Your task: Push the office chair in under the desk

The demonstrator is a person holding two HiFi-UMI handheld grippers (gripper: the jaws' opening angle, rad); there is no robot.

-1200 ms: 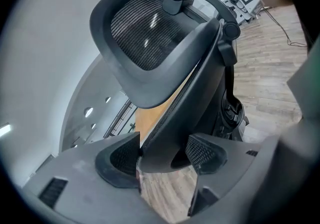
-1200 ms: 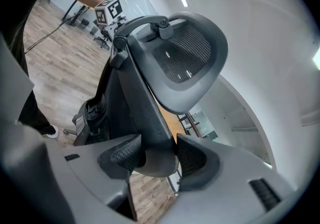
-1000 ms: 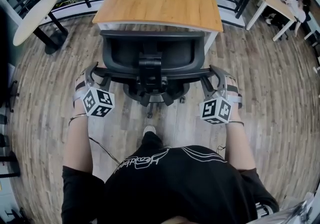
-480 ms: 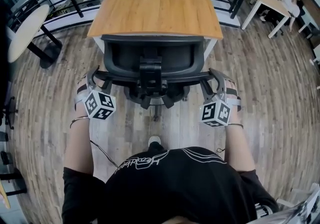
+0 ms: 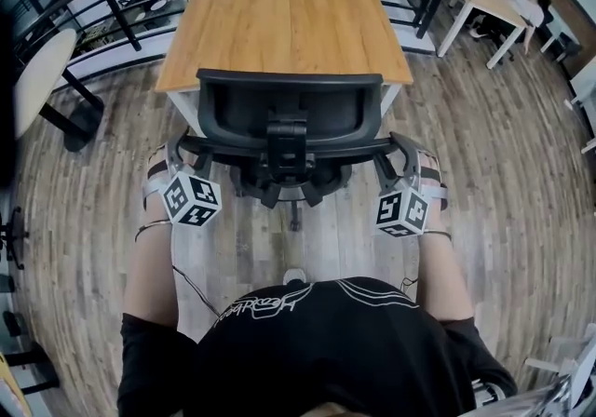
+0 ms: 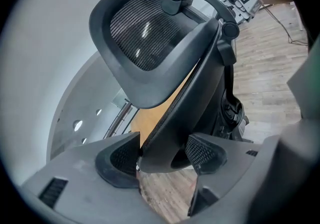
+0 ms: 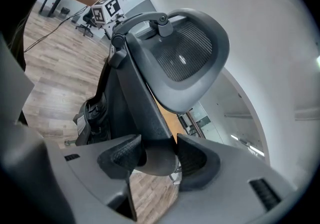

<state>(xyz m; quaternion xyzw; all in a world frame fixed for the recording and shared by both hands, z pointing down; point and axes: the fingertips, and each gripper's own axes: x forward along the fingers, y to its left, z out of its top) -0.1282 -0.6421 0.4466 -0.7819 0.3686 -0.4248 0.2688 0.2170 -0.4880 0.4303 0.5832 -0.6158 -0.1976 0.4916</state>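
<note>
Office chair (image 5: 289, 113) gripped from behind on both sides. Left gripper (image 6: 162, 157) has its jaws closed onto the left end of the backrest frame (image 6: 200, 68), a ribbed pad on either side of the dark bar. Right gripper (image 7: 156, 160) does the same on the right end, pads pressed to the bar. Mesh panel (image 6: 142, 30) rises above both grips. In the head view the grippers sit level with each other at the two outer ends of the crossbar, with the person right behind, arms out.

Chair sits square to the desk (image 5: 289, 15), centred on its near edge. The top of the back overlaps that edge from this angle and the seat is hidden below. Wheeled base (image 5: 293, 190) shows on the wood floor (image 5: 93, 173) on the person's side.

Step in hand, as judged: the push itself, chair partly in, not fully tucked. Next move calls for an even forward push from both grippers so the chair rolls straight without yawing, stopping once the back meets the desk edge. The exact gap to the desk can't be told from above.
</note>
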